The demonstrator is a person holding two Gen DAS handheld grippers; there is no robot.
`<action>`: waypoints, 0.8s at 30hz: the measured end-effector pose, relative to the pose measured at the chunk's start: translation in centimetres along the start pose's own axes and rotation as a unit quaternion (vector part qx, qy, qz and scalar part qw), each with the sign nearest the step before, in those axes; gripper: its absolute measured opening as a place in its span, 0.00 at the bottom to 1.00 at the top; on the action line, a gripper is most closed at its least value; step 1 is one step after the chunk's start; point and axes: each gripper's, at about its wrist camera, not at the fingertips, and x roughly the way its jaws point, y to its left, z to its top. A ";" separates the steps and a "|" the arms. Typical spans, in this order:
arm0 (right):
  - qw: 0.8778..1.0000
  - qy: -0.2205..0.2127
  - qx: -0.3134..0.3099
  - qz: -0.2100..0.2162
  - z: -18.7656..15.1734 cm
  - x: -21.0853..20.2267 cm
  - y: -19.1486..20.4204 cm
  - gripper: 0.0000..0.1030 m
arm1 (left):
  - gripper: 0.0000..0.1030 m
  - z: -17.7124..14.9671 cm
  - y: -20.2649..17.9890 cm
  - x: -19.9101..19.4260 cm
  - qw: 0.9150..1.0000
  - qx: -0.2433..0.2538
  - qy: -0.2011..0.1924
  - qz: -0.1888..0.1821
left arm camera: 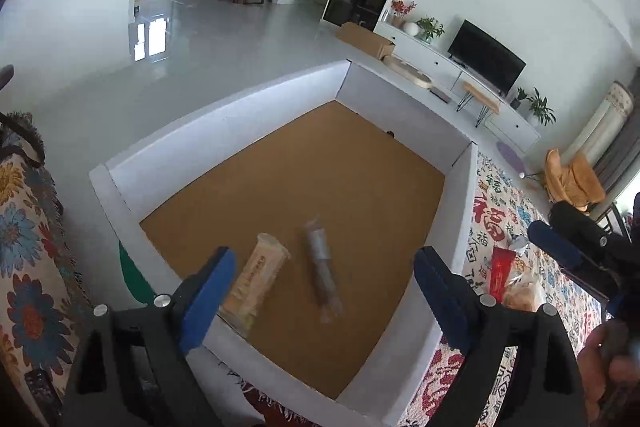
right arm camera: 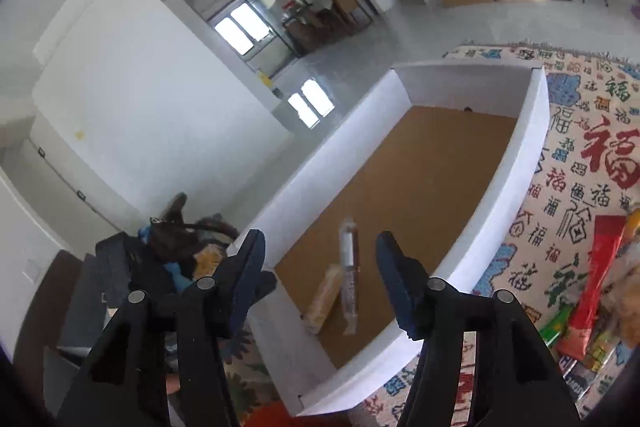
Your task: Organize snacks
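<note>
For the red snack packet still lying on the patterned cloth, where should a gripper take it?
Grip the red snack packet across its narrow width near mid-length, coming from above. It lies flat and long on the cloth, its lower end among other wrappers, so the upper half looks freer.

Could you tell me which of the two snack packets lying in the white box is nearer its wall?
The tan rectangular biscuit packet, whose end rests by the white box wall; the clear slim tube-shaped packet lies further toward the middle.

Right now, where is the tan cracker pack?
The tan cracker pack lies inside the white box, near its front wall, beside the clear wrapped stick.
</note>
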 end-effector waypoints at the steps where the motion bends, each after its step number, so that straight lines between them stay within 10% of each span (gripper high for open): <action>1: 1.000 0.000 -0.012 -0.016 -0.6 -0.8 -0.4 0.60 | 0.88 -0.7 -0.7 -0.3 1.000 0.010 0.000 -0.004; 6: 0.985 0.000 -0.078 -0.157 -6.0 -7.0 -5.0 0.64 | 0.88 -6.7 -6.7 -0.8 0.992 0.072 0.042 -0.091; 13: 0.916 0.013 -0.077 -0.394 -16.5 -15.5 -15.9 0.64 | 0.88 -16.9 -16.6 2.8 0.970 0.163 0.112 -0.140; 24: 0.891 -0.006 0.021 -0.453 -19.9 -19.0 -22.1 0.69 | 0.88 -19.6 -17.4 5.6 0.972 0.187 0.110 -0.085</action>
